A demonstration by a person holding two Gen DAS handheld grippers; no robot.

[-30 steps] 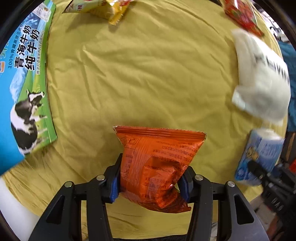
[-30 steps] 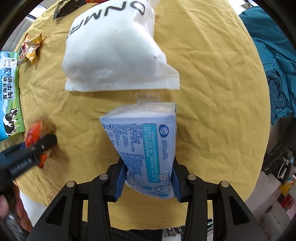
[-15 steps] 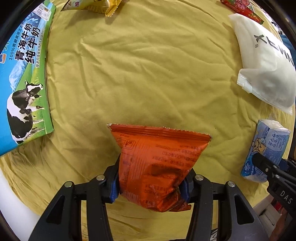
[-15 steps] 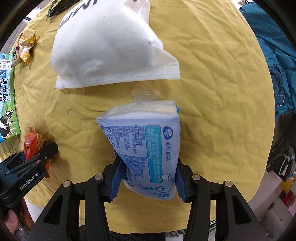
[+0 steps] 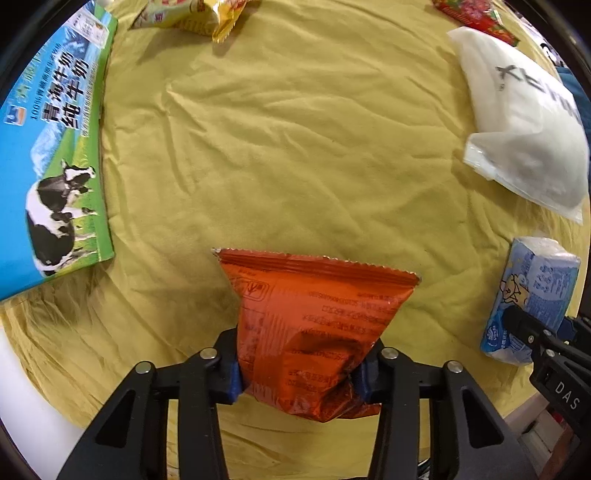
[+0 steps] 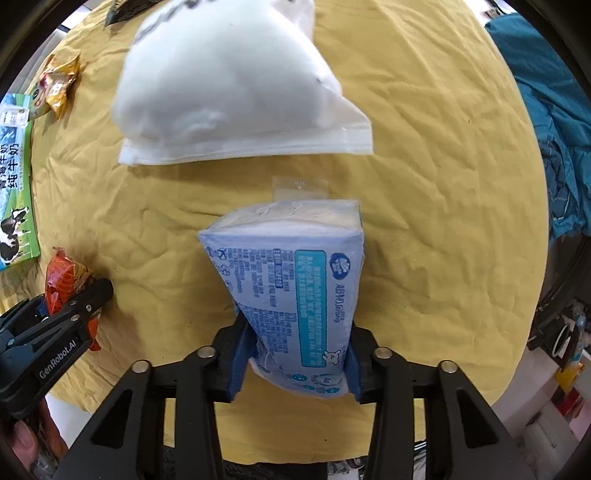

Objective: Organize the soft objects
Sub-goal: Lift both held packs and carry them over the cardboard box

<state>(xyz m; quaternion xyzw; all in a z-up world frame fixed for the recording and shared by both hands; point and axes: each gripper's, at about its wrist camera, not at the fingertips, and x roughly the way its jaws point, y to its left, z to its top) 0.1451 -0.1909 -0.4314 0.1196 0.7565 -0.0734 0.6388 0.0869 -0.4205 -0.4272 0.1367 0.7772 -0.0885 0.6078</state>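
My left gripper (image 5: 297,373) is shut on an orange snack bag (image 5: 314,317), held over the near part of the yellow cloth (image 5: 295,147). My right gripper (image 6: 295,363) is shut on a blue tissue pack (image 6: 295,291), just in front of a white soft bag (image 6: 229,88) with black lettering. The tissue pack also shows in the left wrist view (image 5: 532,299) at the right edge, and the white bag (image 5: 524,122) behind it. The orange bag (image 6: 64,277) and left gripper (image 6: 66,314) show at the left of the right wrist view.
A blue-green milk carton box (image 5: 51,155) with a cow lies at the left. A yellow snack packet (image 5: 192,14) lies at the far edge, a red packet (image 5: 476,14) at the far right. Teal cloth (image 6: 546,110) lies beyond the table's right edge.
Both grippers keep their holds. The right gripper has moved closer to the white bag, which now looks larger. The left gripper with the orange bag has shifted slightly.
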